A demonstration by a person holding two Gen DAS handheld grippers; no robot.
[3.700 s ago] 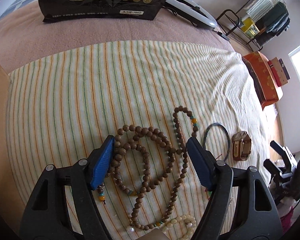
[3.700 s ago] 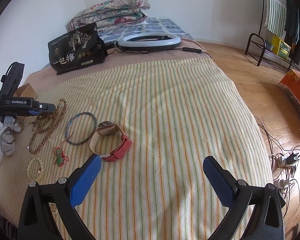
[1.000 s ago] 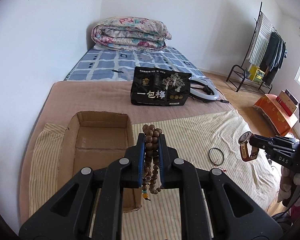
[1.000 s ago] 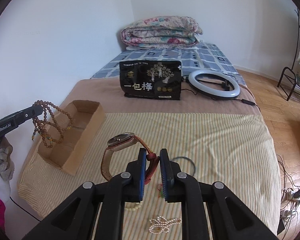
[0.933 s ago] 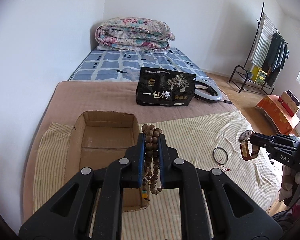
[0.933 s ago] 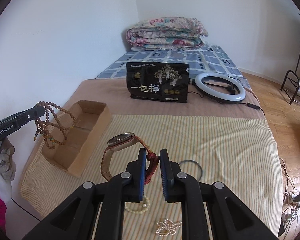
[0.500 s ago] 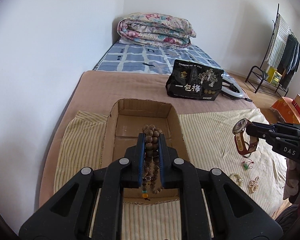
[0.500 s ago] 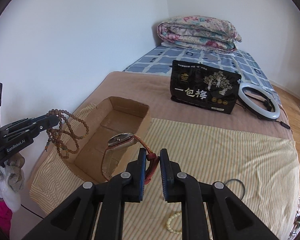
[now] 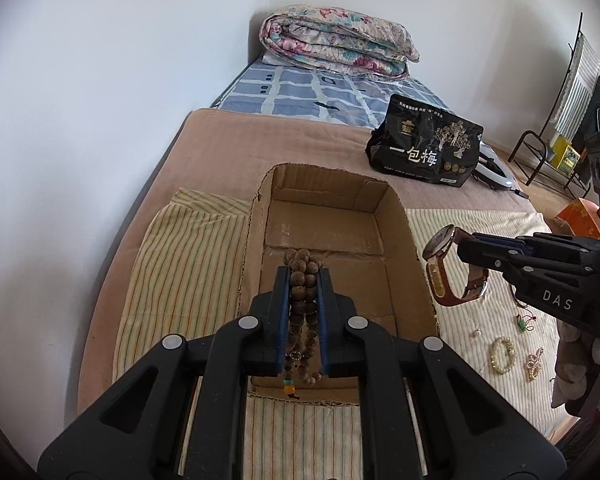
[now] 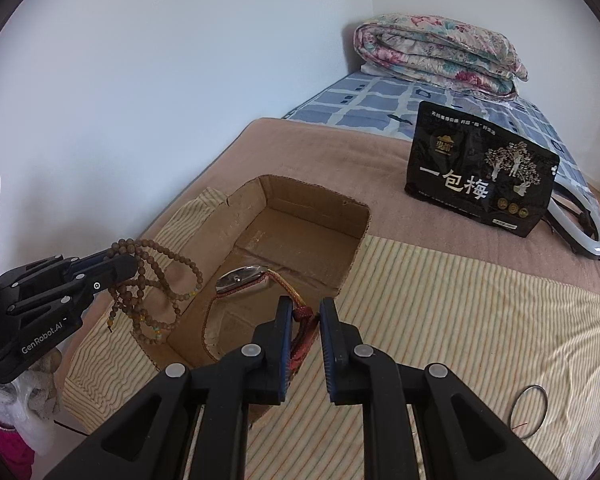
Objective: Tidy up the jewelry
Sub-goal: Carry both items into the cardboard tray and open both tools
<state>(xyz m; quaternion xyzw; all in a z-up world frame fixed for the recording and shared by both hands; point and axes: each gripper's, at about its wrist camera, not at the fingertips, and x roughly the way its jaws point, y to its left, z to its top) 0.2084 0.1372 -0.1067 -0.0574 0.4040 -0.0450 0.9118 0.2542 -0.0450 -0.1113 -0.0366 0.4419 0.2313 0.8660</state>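
Observation:
My left gripper (image 9: 303,276) is shut on a long string of brown wooden beads (image 9: 298,258). The loops hang below the pads, over the near part of an open cardboard box (image 9: 260,208). In the right wrist view the left gripper (image 10: 128,264) holds the beads (image 10: 168,264) just left of the box's (image 10: 356,248) near left wall. My right gripper (image 10: 304,304) is shut on the red-brown strap of a wristwatch (image 10: 240,278), whose face hangs over the box's near end. Seen from the left wrist, the right gripper (image 9: 462,246) holds the watch (image 9: 440,248) at the box's right rim.
The box lies on a striped cloth (image 9: 188,264) close to the white wall. A black printed bag (image 9: 424,148), a ring light (image 10: 580,220) and a folded quilt (image 9: 336,40) lie beyond. A pearl bracelet (image 9: 502,354), a green pendant (image 9: 522,322) and a bangle (image 10: 532,404) rest on the cloth.
Both grippers have swung left and sunk toward the cardboard box, which now lies right under them. The beads and the watch stay clamped.

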